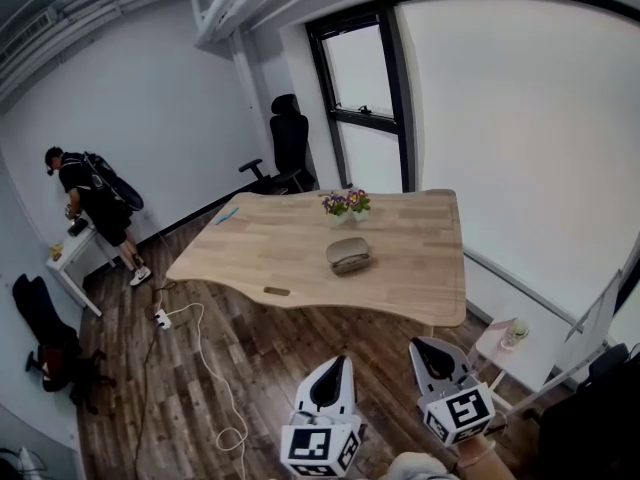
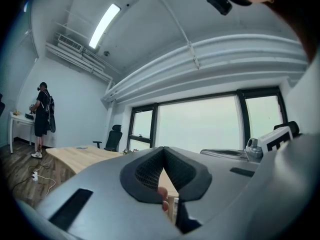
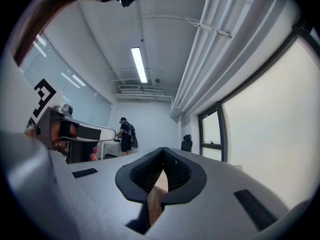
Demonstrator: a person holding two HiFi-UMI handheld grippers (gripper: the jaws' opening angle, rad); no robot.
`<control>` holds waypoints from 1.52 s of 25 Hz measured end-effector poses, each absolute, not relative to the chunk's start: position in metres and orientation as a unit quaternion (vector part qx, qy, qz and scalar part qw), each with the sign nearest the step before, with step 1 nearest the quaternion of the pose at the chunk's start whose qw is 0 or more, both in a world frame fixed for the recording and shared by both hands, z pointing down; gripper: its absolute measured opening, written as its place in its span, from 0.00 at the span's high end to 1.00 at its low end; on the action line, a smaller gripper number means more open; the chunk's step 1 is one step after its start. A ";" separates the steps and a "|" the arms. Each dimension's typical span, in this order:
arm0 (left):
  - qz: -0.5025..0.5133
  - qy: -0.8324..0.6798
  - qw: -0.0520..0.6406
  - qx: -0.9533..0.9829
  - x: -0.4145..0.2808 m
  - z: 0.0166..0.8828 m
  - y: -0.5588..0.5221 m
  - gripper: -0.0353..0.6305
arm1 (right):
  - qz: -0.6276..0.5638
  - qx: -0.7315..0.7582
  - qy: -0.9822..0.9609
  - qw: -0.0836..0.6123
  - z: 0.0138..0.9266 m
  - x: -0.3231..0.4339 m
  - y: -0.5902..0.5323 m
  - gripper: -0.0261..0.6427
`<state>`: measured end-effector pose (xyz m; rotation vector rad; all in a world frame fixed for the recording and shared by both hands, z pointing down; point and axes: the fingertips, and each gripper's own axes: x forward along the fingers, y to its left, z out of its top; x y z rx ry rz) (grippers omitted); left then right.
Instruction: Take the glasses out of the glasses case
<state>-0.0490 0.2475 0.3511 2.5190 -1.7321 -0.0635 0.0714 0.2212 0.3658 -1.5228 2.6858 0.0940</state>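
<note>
Head view first: the wooden table (image 1: 300, 253) sits mid-room, its near edge a wavy curve and its corners rounded, with a broad stretch of dark plank floor (image 1: 250, 358) open between it and both grippers. On the pale, smooth tabletop, the glasses case (image 1: 348, 255) lies closed near the middle, an oval grey-beige shell well back from every edge. Behind it stands a small pot of flowers (image 1: 346, 204), close to the far edge, and a blue pen (image 1: 227, 215) lies at the far left corner. A white cable (image 1: 215, 368) snakes across the floor from a power strip (image 1: 161, 318) off the table's left end. A black office chair (image 1: 289, 143) waits by the window, and a person (image 1: 92, 200) stands at a white desk (image 1: 72, 265) against the left wall. Now the tools: the left gripper (image 1: 330, 380) and right gripper (image 1: 437, 360) hover low at the frame's bottom, well apart from the table and touching nothing. Left gripper view shows the left gripper (image 2: 163, 156) with ribbed black pads meeting at the tips, nothing between them. Right gripper view tells the same of the right gripper (image 3: 163, 156): tips together, empty.
</note>
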 end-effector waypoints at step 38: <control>0.007 -0.579 0.065 0.813 -0.050 0.386 -0.020 0.95 | 0.022 -0.463 0.886 0.018 0.387 0.063 -0.047 0.96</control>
